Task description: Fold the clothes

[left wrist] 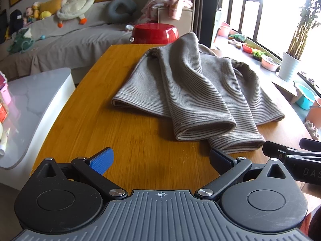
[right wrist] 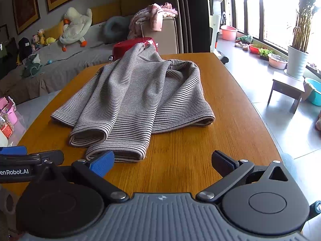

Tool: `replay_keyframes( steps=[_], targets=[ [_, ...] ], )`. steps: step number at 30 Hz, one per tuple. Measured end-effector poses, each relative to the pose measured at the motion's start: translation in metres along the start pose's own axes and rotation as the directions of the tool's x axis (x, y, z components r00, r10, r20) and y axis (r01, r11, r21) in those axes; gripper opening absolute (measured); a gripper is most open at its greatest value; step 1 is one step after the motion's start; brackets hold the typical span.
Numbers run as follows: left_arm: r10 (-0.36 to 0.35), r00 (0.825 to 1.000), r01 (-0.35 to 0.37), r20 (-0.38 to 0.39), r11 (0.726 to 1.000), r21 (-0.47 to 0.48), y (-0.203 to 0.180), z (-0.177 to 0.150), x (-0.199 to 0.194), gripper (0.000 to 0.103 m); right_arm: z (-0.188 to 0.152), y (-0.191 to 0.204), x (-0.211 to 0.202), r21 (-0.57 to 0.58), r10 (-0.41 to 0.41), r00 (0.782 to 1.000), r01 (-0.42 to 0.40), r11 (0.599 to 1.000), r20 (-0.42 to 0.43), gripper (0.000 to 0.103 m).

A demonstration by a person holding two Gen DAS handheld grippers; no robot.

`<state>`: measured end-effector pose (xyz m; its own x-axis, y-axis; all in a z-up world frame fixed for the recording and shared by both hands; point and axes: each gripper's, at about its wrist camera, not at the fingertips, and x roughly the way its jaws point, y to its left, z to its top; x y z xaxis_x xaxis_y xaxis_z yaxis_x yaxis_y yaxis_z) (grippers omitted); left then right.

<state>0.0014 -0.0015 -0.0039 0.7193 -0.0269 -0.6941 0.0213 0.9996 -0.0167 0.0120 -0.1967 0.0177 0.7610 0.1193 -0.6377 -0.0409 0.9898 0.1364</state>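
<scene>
Left wrist view shows the left gripper (left wrist: 160,158) with its jaws spread wide and nothing between them, held low over the near end of the wooden table (left wrist: 80,108). Ahead of it and a little to its right lies the striped garment (left wrist: 190,88), a grey knit with fine dark lines, spread lengthwise away from the claw with two cuffed ends pointing back toward it; one of these ends lies just beyond the right finger. From the right wrist view the right gripper (right wrist: 162,159) is likewise parted and empty, and the same garment (right wrist: 136,92) sits ahead and slightly to its left, the nearest cuff just beyond the blue pad of its left finger (right wrist: 102,163). Both claws sit side by side at the garment's near end, which looks like a setup for each to take hold of the cloth there and carry it forward over the body; no fold seems to have been started with this grip, and the cloth is rumpled and overlapped rather than flat, so it may need smoothing first. Beyond the table's far edge stands a red tub (left wrist: 155,33), then a sofa (left wrist: 60,40) covered in grey cloth with a plush goose (left wrist: 77,2) and smaller toys. To the right of the claws, tall windows light a tiled floor with basins and a potted plant (right wrist: 299,46).
</scene>
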Motion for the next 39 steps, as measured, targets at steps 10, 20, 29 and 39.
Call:
replay_keyframes(
  steps=[10, 20, 29, 39],
  targets=[
    [-0.002, 1.0, 0.002, -0.01, 1.0, -0.004, 0.001, -0.001, 0.002, 0.103, -0.001, -0.001, 0.0, 0.002, 0.0, 1.0, 0.0, 1.0, -0.004, 0.103],
    [-0.006, 0.999, 0.006, -0.032, 1.0, -0.006, 0.002, -0.001, 0.008, 0.103, -0.002, -0.004, 0.006, 0.005, 0.005, 1.0, -0.005, 1.0, -0.02, 0.103],
    [-0.135, 0.991, 0.135, -0.022, 0.991, 0.021, 0.004, 0.015, 0.031, 0.103, 0.015, -0.023, 0.023, 0.061, 0.043, 0.999, -0.041, 0.997, -0.028, 0.103],
    [-0.325, 0.945, 0.324, -0.015, 0.944, -0.066, 0.014, 0.064, 0.091, 0.103, 0.046, -0.066, 0.056, 0.279, 0.152, 0.988, -0.147, 0.949, 0.006, 0.103]
  ],
)
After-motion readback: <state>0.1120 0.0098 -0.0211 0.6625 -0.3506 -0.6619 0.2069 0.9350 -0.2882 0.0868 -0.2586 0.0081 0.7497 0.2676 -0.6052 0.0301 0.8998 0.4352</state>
